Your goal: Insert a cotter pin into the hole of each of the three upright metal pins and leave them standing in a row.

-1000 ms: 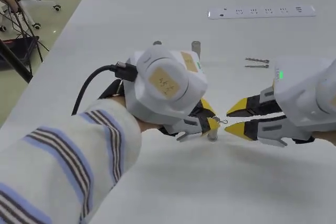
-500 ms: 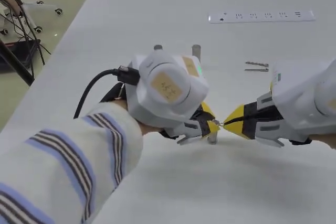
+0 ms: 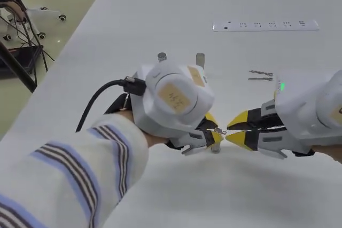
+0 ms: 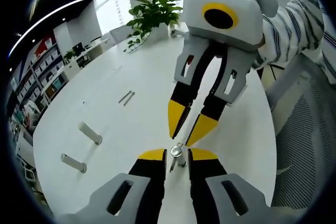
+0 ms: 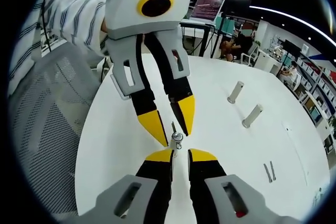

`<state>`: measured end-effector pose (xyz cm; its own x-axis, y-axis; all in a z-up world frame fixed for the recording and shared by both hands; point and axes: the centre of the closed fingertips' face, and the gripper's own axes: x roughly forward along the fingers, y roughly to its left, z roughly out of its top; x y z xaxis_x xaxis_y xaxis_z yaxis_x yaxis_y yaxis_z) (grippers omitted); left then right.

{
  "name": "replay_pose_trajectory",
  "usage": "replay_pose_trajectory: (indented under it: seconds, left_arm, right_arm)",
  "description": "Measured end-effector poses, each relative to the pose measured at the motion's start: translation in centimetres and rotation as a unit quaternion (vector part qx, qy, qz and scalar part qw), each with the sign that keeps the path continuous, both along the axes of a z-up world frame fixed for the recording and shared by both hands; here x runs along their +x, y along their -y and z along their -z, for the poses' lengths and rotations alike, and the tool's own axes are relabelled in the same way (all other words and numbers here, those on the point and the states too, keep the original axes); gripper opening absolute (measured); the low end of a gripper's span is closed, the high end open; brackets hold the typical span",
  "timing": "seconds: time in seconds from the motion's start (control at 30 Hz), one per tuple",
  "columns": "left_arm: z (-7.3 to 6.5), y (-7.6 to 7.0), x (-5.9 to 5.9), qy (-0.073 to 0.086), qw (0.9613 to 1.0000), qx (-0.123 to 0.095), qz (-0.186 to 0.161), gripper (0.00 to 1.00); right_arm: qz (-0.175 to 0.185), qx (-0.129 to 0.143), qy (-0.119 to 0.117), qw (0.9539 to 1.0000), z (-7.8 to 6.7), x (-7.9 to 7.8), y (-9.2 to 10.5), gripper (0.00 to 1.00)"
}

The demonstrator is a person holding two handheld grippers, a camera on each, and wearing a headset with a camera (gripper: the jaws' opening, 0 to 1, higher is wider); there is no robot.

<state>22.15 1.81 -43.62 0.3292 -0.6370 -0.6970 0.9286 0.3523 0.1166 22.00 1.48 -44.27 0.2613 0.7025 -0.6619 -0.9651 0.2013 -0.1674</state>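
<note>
Behind the left gripper (image 3: 215,136), two upright metal pins (image 3: 200,59); right gripper (image 3: 230,131), jaws apart; left's hold unclear.

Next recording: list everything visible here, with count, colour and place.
Table: one, white, under everything.
Far pins: two, grey metal, upright at the back.
Near pin: one, grey metal, upright between the grippers.
Cotter pin: one, silver, through the near pin's top.
Spare cotter pins: two, silver, lying at the right.
Power strip: one, white, far right.
Plant: one, green, beyond the table.
Cable: one, black, from the left gripper's back.
Sleeve: one, cream with stripes, lower left.
Left gripper: white, yellow tips, closed on the near pin.
Right gripper: white, yellow tips, open, facing it.
</note>
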Motion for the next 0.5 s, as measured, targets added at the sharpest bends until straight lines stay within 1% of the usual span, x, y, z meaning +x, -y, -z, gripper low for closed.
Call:
replay_pose_trajectory:
  seconds: [0.03, 0.1, 0.17, 0.2, 0.3, 0.37, 0.43, 0.5]
  left_arm:
    - [-0.1, -0.1, 0.0, 0.001, 1.0, -0.001, -0.003, 0.17]
    - [-0.3, -0.3, -0.1, 0.002, 1.0, -0.004, -0.007, 0.19]
    - [-0.6, -0.5, -0.2, 0.002, 0.9998, -0.012, -0.012, 0.2]
    - [-0.9, -0.6, -0.2, 0.002, 0.9996, -0.02, -0.019, 0.21]
    - [-1.3, -1.1, -0.3, 0.001, 0.9989, -0.032, -0.036, 0.25]
    - [-1.6, -1.4, -0.5, -0.001, 0.9977, -0.048, -0.049, 0.29]
    - [-1.9, -1.8, -0.8, -0.008, 0.9956, -0.067, -0.065, 0.33]
    - [-2.3, -2.1, -1.1, -0.013, 0.9925, -0.091, -0.081, 0.38]
  right_arm:
    - [0.005, 0.006, -0.003, 1.0, -0.1, 0.0, 0.0, 0.06]
    - [0.014, 0.014, -0.008, 0.9998, -0.2, -0.1, -0.1, 0.07]
    - [0.02, 0.02, -0.012, 0.9995, -0.3, -0.2, -0.1, 0.08]
    - [0.024, 0.023, -0.014, 0.9993, -0.3, -0.2, -0.2, 0.08]
    - [0.04, 0.039, -0.027, 0.9981, -0.2, -0.5, -0.3, 0.11]
    - [0.048, 0.047, -0.033, 0.9972, -0.1, -0.7, -0.4, 0.11]
    - [0.055, 0.052, -0.038, 0.9964, 0.1, -0.8, -0.5, 0.11]
    - [0.065, 0.062, -0.048, 0.9949, 0.3, -0.9, -0.6, 0.11]
